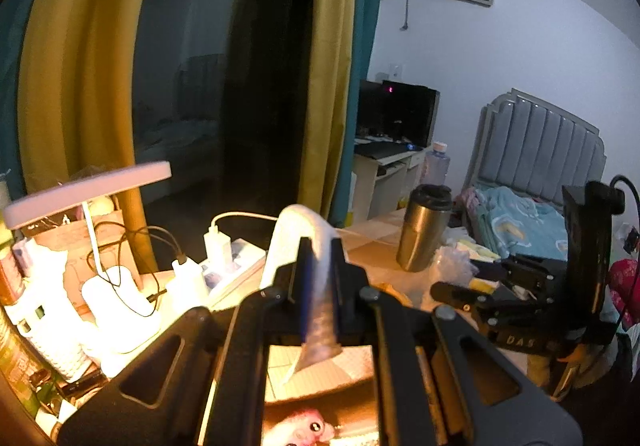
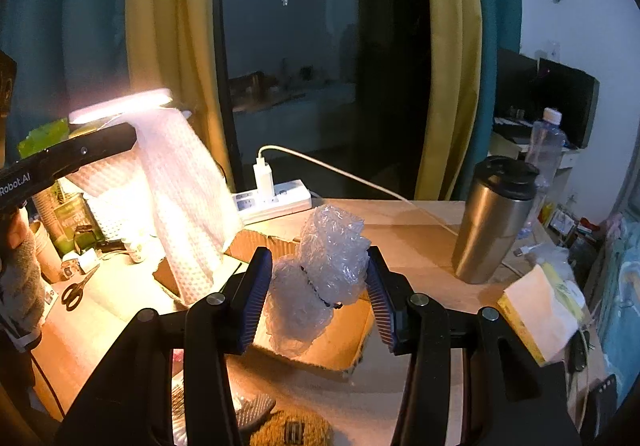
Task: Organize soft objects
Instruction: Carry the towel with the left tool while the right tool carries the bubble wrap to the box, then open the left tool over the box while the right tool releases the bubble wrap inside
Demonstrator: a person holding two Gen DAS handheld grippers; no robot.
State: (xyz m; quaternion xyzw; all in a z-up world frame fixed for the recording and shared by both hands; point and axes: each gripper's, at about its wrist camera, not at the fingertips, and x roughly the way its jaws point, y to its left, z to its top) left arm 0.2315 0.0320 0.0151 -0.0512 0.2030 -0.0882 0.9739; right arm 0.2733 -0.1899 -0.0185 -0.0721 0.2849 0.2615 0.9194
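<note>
While claw-pinched [image 2: 318, 296] — bubble wrap [image 2: 320, 278], long axis upright.

Pink plush toy [image 1: 305, 428] cut off by bottom edge, possibly pig.

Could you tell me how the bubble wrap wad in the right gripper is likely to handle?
The bubble wrap wad probably squashes easily: it bulges around the right gripper's pads. It looks very light for its bulk. Its lower half sags, so it may flop.
</note>
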